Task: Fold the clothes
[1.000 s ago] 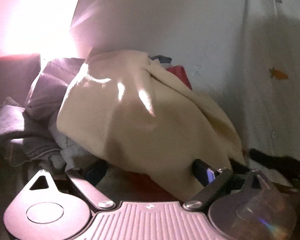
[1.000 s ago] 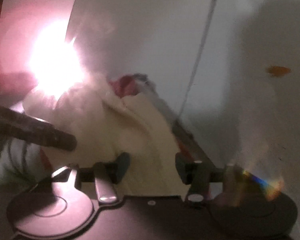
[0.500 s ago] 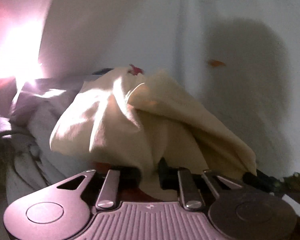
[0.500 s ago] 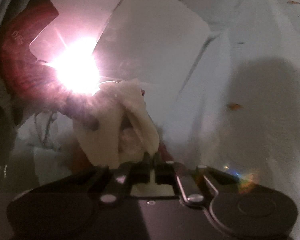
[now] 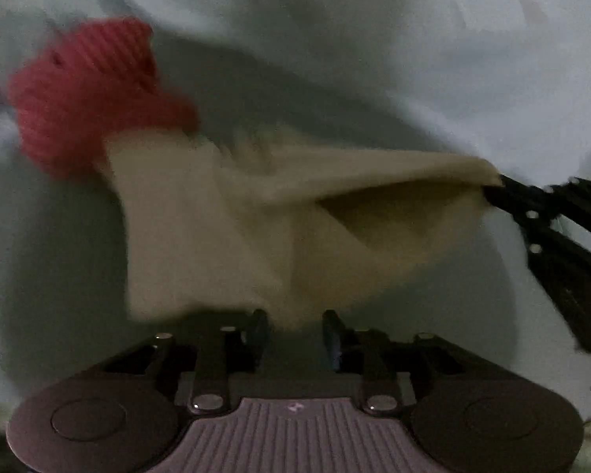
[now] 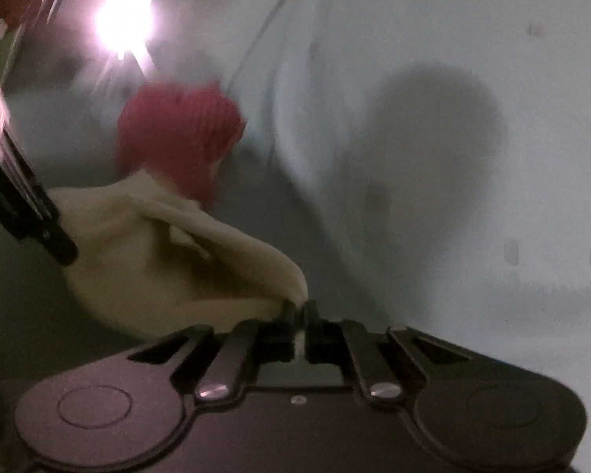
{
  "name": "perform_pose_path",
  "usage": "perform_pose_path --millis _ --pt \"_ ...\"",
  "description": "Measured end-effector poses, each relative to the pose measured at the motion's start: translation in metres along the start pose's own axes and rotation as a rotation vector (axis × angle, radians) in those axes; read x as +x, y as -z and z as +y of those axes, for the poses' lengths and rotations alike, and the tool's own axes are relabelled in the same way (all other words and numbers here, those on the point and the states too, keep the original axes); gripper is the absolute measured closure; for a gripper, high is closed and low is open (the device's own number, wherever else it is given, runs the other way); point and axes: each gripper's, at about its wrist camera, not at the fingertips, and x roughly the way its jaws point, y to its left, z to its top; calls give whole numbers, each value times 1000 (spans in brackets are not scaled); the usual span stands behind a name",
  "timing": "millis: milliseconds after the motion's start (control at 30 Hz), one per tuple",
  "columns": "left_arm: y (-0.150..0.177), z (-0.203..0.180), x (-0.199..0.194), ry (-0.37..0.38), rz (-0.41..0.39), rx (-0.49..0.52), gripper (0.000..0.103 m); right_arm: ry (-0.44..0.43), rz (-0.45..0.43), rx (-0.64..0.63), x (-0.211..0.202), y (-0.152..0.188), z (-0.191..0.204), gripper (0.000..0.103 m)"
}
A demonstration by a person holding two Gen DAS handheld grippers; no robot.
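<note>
A cream garment (image 5: 224,232) hangs stretched between both grippers above a pale sheet (image 5: 413,59). My left gripper (image 5: 295,331) is shut on its near edge, a fold of the cloth between the fingers. My right gripper (image 6: 299,311) is shut on another corner of the cream garment (image 6: 145,260); it also shows at the right of the left wrist view (image 5: 492,189). A red ribbed garment (image 5: 86,90) hangs at the far end of the cream one, also seen in the right wrist view (image 6: 177,130). The frames are blurred.
The pale sheet (image 6: 472,98) covers the surface, with small orange prints on it. A bright light (image 6: 124,19) glares at the upper left of the right wrist view. The left gripper's dark body (image 6: 23,213) shows at that view's left edge.
Both grippers shut on the cream garment and lifted it away from the clothes pile, pulling it out between them. The red garment came up with it. The pile has left view.
</note>
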Motion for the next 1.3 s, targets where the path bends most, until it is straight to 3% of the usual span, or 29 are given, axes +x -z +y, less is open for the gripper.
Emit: perform_pose_path --millis 67,133,167,300,400,467,567,700,933,1033,1200,1267,1300 --pt "7 -29 0 -1 17 79 63 -18 88 53 -20 38 9 99" --pt "5 -43 -5 -20 -16 130 41 -51 137 160 -34 59 9 96" --pt "0 -44 -7 -23 -34 142 37 -44 145 231 -40 66 6 92" --pt "-21 -6 1 -73 -75 128 35 22 125 406 -38 71 -22 79" --pt "-25 15 -2 -138 -96 127 35 74 104 431 -8 58 -19 69" --pt "-35 28 -2 -168 -116 136 33 80 80 444 -13 60 -15 59" --pt "-55 47 -11 -201 -148 152 28 47 53 485 -2 44 -20 59" --pt "-91 107 -9 -263 -198 139 25 1 65 510 30 9 -11 55" --pt "-169 211 12 -448 -312 88 13 -14 136 442 93 -63 25 53" --pt "-202 248 28 -414 -323 64 6 -26 182 493 123 -89 32 52" --pt "-237 279 79 -271 -231 97 8 -8 249 548 155 -117 38 52" --pt "-235 276 96 -297 -228 148 32 7 272 541 158 -121 42 52" --pt "-233 274 101 -333 -241 172 61 14 285 538 160 -122 43 52"
